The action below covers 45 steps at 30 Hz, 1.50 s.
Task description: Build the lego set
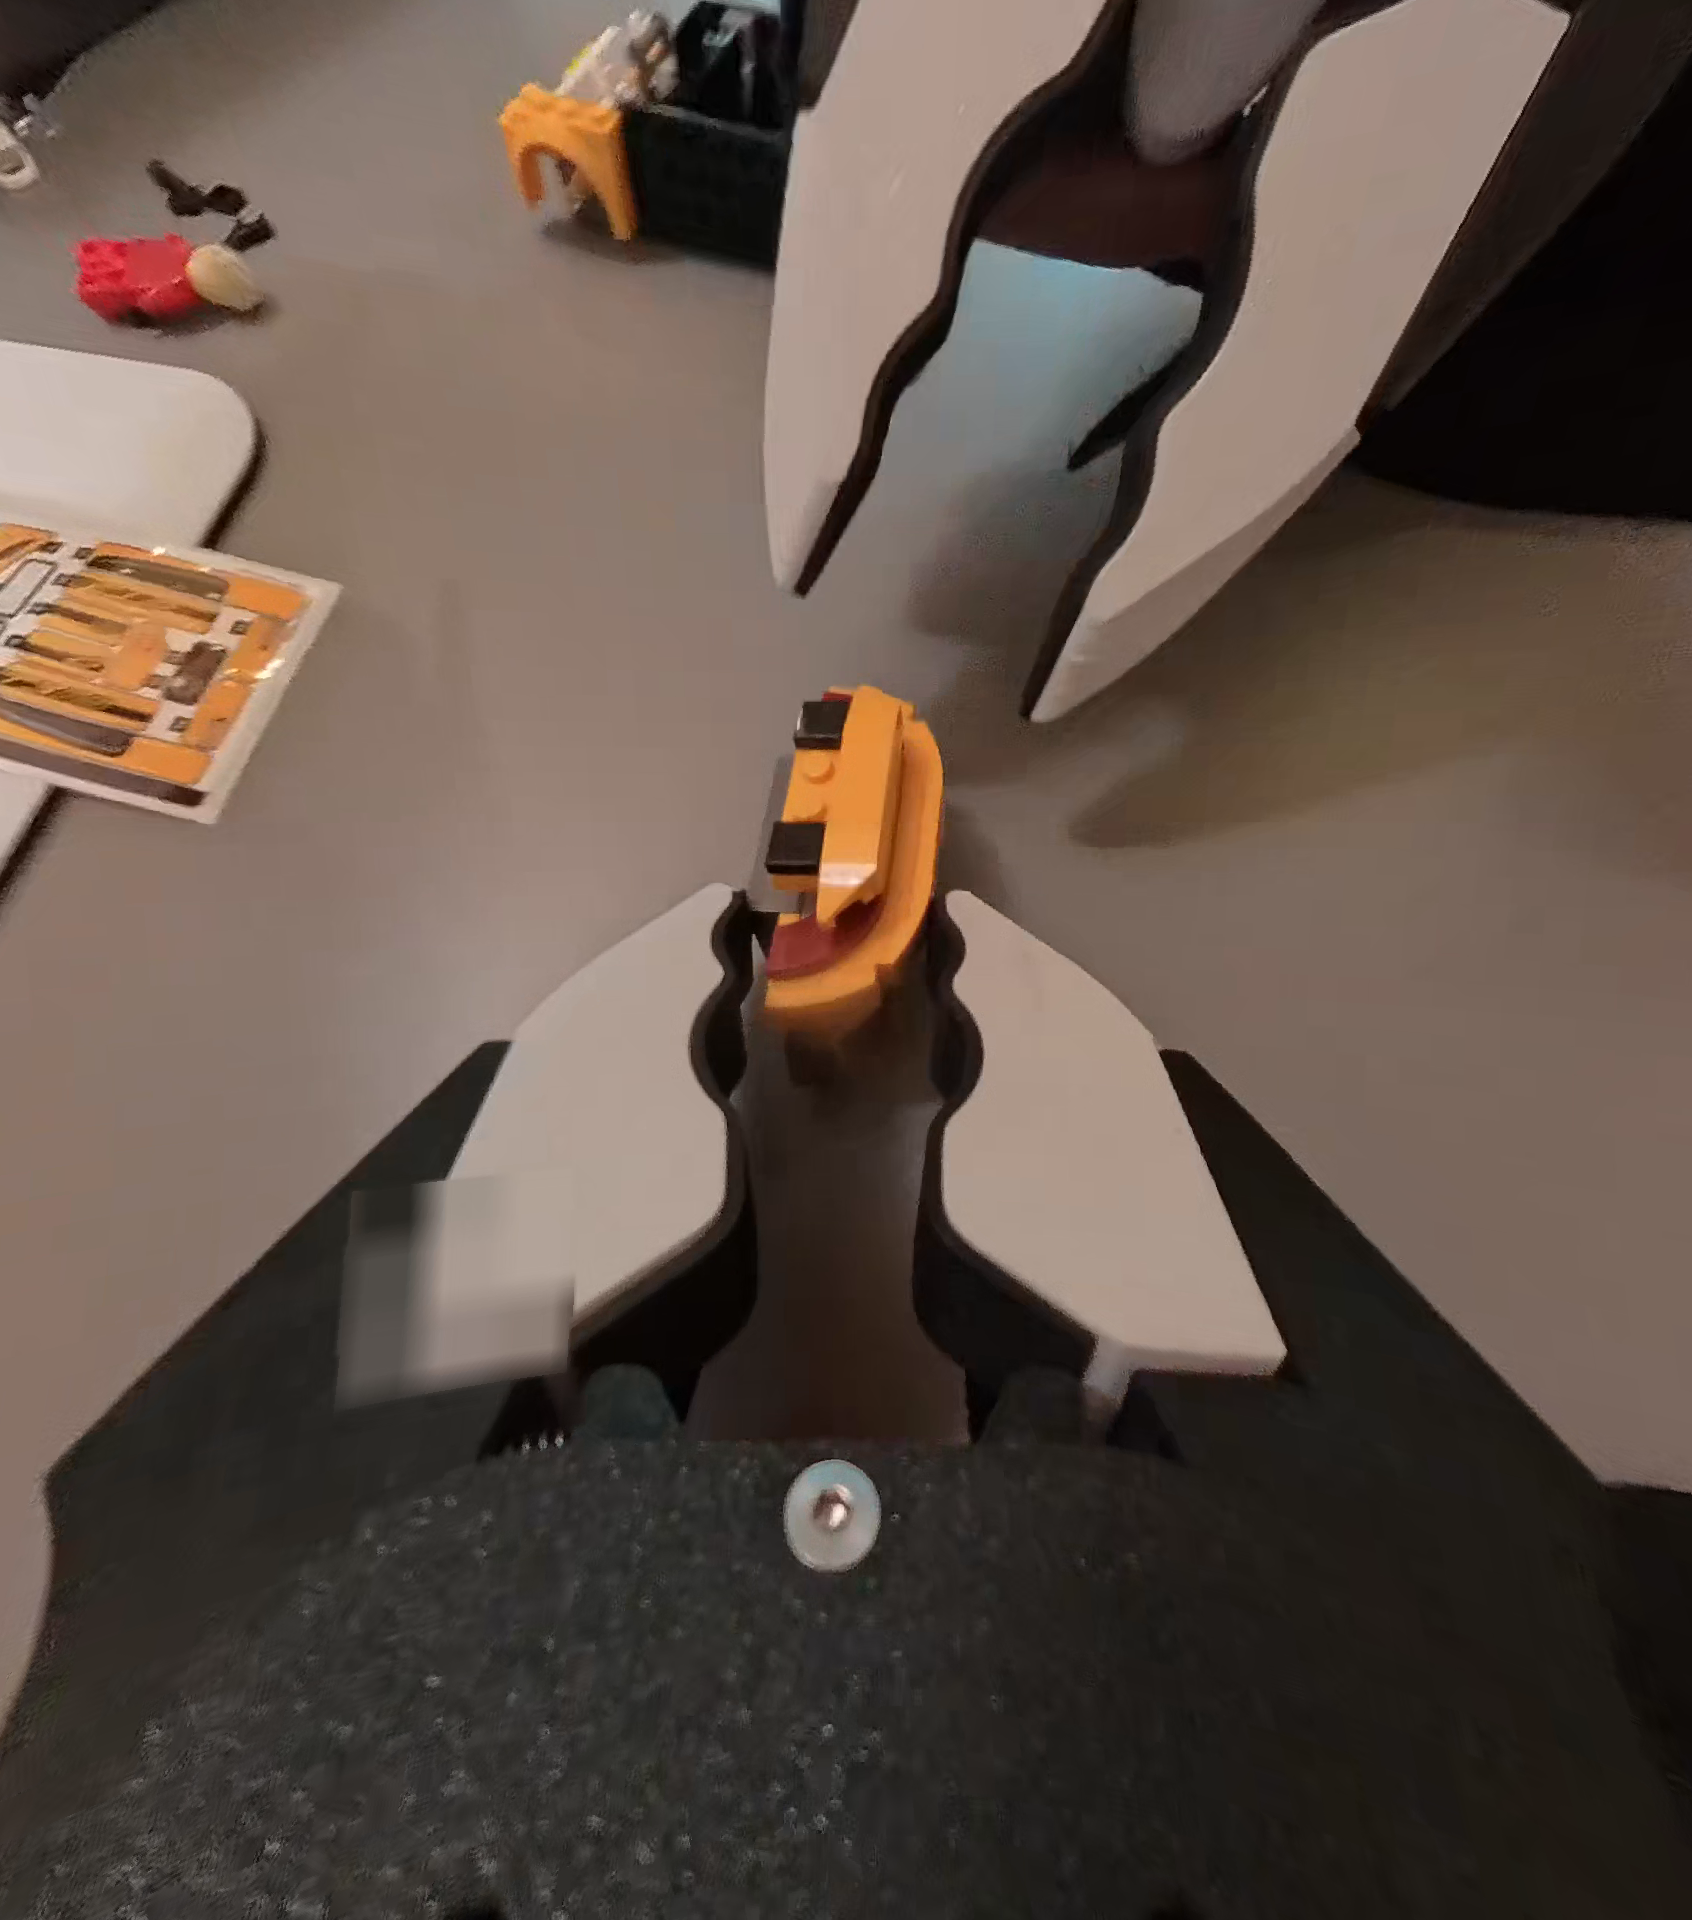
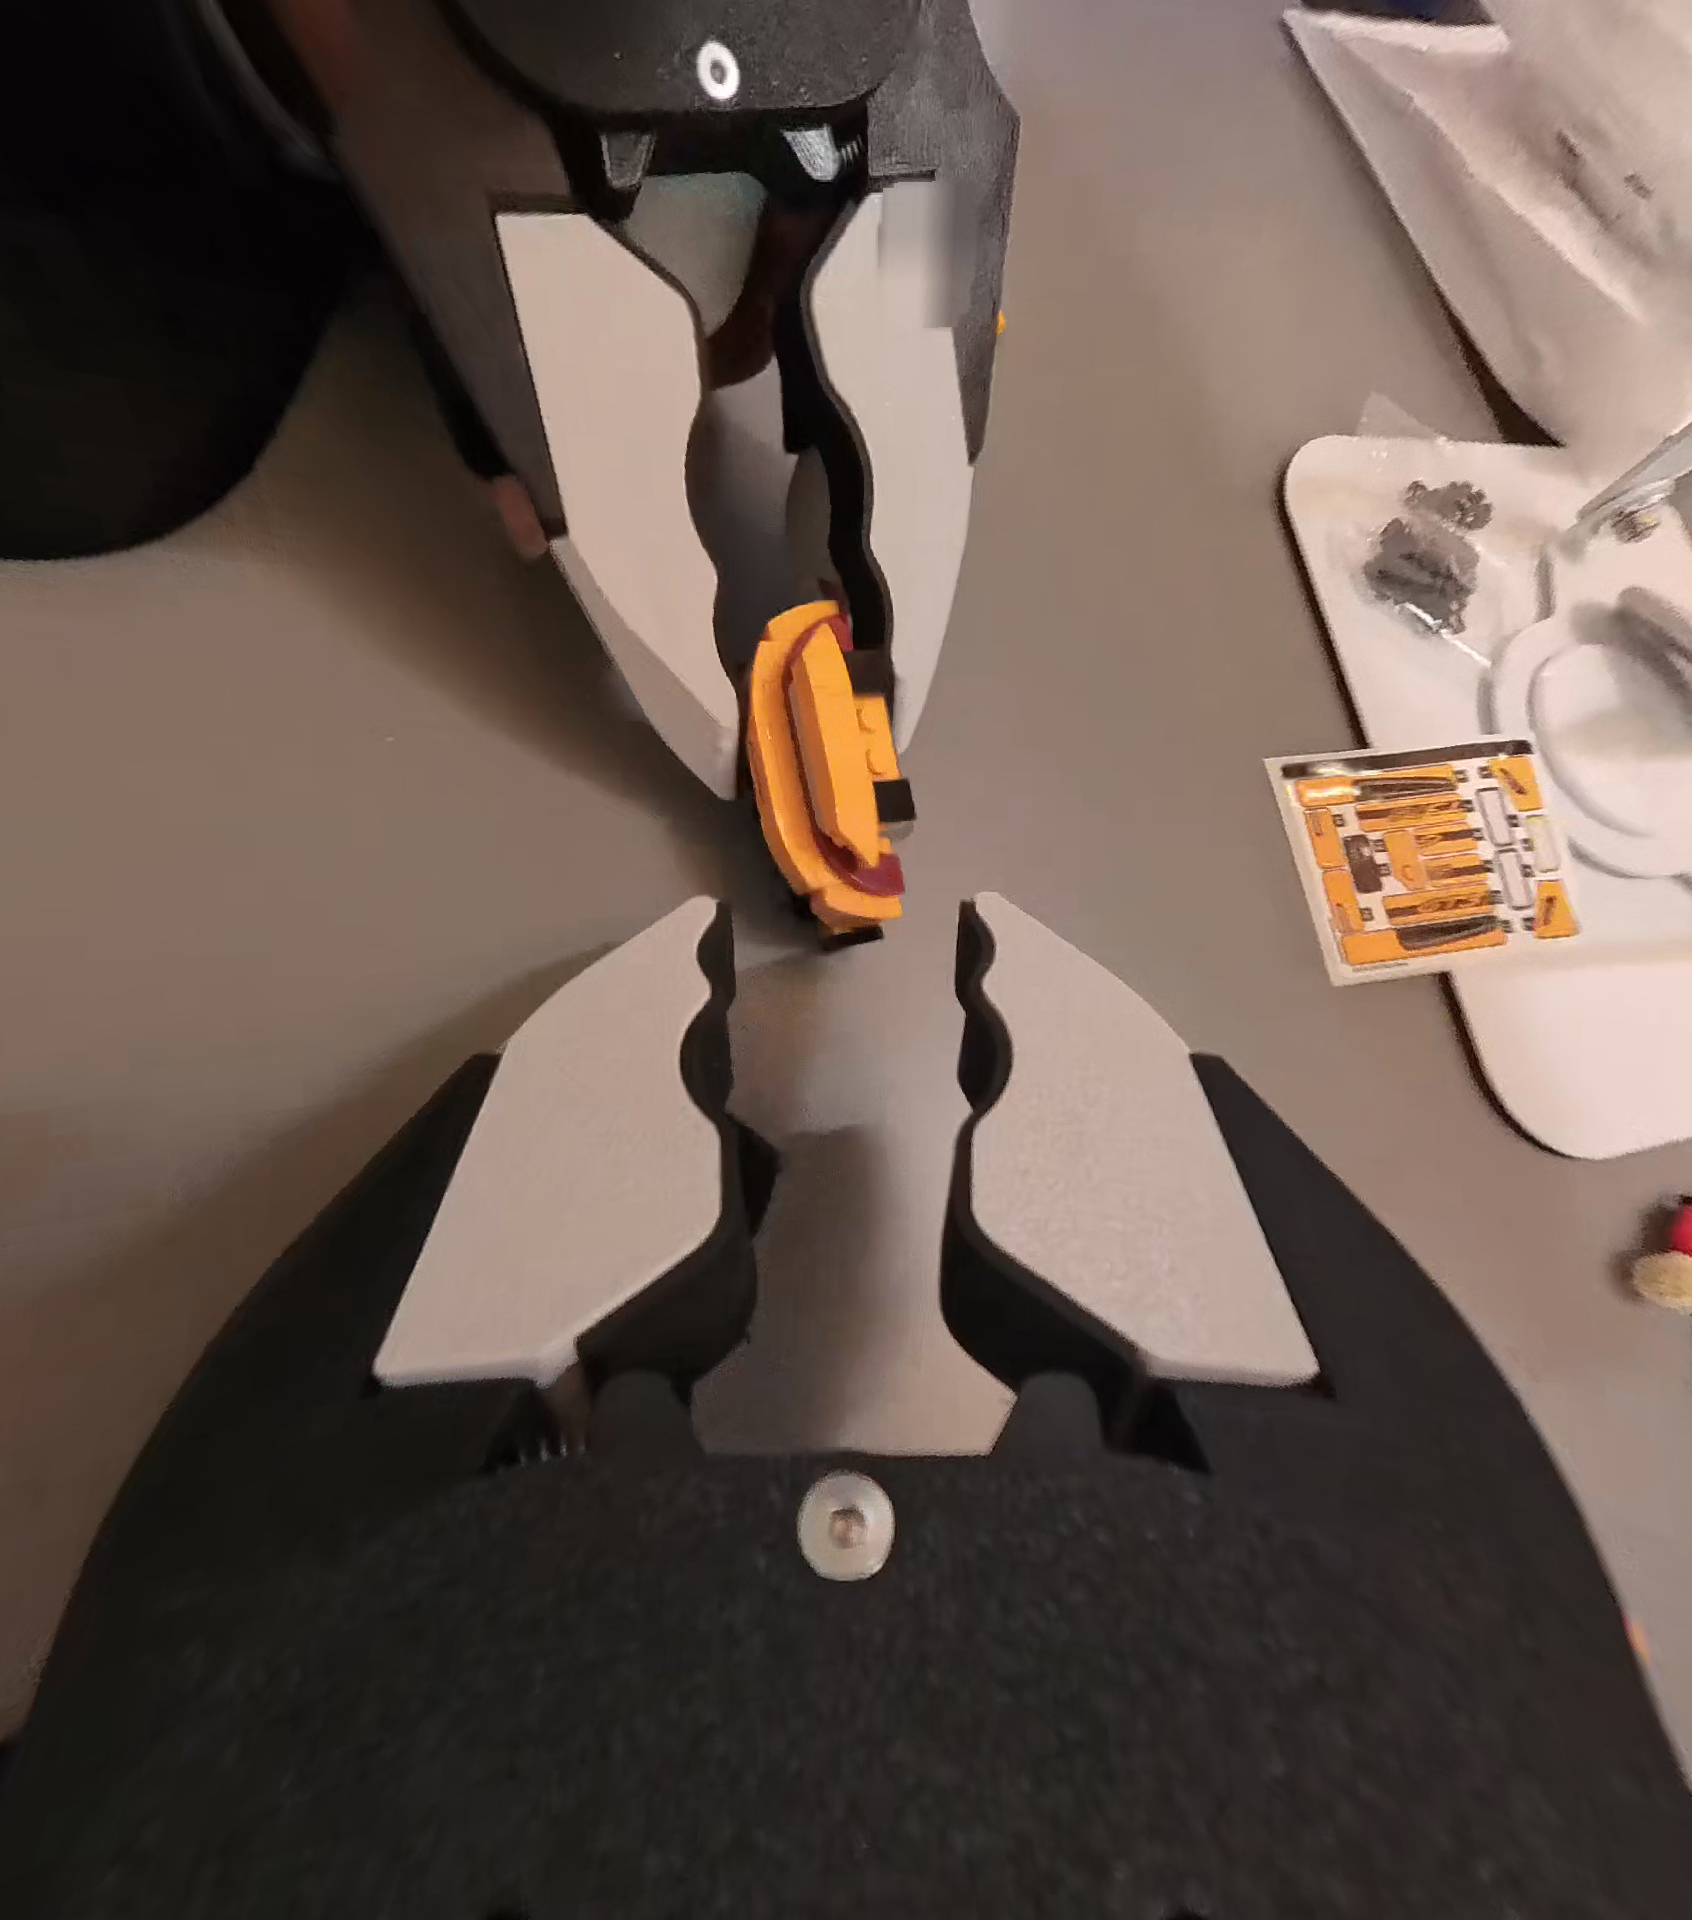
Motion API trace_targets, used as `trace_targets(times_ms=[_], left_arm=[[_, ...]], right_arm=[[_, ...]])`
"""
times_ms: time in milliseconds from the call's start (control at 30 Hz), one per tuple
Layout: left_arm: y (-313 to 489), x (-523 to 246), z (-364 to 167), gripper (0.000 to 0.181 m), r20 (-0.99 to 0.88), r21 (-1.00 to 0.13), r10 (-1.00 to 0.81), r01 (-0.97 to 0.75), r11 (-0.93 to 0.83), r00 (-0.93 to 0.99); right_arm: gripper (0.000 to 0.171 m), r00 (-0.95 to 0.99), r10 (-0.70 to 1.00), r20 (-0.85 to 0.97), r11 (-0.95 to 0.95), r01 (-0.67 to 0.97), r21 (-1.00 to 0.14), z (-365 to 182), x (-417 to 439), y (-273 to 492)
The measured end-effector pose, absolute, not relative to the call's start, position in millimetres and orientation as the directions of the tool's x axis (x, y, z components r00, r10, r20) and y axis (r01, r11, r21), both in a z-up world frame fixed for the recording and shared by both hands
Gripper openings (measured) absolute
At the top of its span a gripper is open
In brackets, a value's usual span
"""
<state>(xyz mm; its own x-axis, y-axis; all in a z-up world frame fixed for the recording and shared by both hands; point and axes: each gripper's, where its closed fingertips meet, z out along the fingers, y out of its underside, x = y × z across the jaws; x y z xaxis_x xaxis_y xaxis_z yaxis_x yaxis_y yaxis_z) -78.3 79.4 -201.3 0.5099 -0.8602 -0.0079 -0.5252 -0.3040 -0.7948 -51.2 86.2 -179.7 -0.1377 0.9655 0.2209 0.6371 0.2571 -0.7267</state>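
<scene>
While looking along the left gripper (image 1: 837, 909), can see its claw closed most of the way, clamped on the near end of the orange lego assembly (image 1: 863, 821). Held lengthways, pointing away from that claw, either just above the grey table (image 1: 509, 468) or resting on it; cannot tell which. Made up of a curved orange piece, a dark red curved bit inside the curve, two small black blocks along one side and a thin grey plate beneath them.

Facing it nose to nose, the right gripper (image 2: 847, 914): spread wide, clasping nothing, fingertips close to the assembly's free end but apart from it.

Off to the left claw's left, a sticker sheet (image 1: 109, 665) printed with orange and black shapes, lying partly on the table and partly on a white board (image 1: 63, 416). Beyond that, a red lego piece (image 1: 135, 275) touching a small cream round part, with small black bits just beside. Farther back, an orange arch piece (image 1: 567, 156) against a black box (image 1: 712, 177).

From the right wrist view, on the white board: a clear bag of small dark parts (image 2: 1424, 561) and a blurred white stand base. Beyond the board, a crumpled white plastic bag (image 2: 1548, 208)
</scene>
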Motion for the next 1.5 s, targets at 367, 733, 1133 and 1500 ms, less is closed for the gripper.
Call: trace_targets(times_ms=[367, 733, 1133, 1500], left_arm=[[113.7, -84.8, -209.3, 0.057, -0.069, -0.754, -0.841, -0.580, -0.307, 0.536], [44.1, -104.9, -123.9, 0.000, 0.064, -0.932, -0.475, -0.117, -0.343, 0.878], [15.3, -69.1, -151.7, 0.000, -0.009, -0.909, -0.240, -0.108, -0.402, 0.971], [20.6, -81.1, -160.7, 0.000, 0.066, -0.892, -0.192, -0.029, -0.450, 0.979]], right_arm=[[0.037, -0.123, 0.976, 0.178, 0.215, 0.635, -0.742, -191.0, -72.5, 121.1], [0.011, 0.446, 0.880, 0.165, 0.014, 0.322, -0.947, -93.8, -14.1, 104.0], [0.000, 0.651, 0.759, 0.024, -0.263, 0.340, -0.903, -158.9, -17.9, 45.0], [0.000, 0.666, 0.743, 0.056, -0.218, 0.320, -0.922, -154.8, -15.6, 47.9]])
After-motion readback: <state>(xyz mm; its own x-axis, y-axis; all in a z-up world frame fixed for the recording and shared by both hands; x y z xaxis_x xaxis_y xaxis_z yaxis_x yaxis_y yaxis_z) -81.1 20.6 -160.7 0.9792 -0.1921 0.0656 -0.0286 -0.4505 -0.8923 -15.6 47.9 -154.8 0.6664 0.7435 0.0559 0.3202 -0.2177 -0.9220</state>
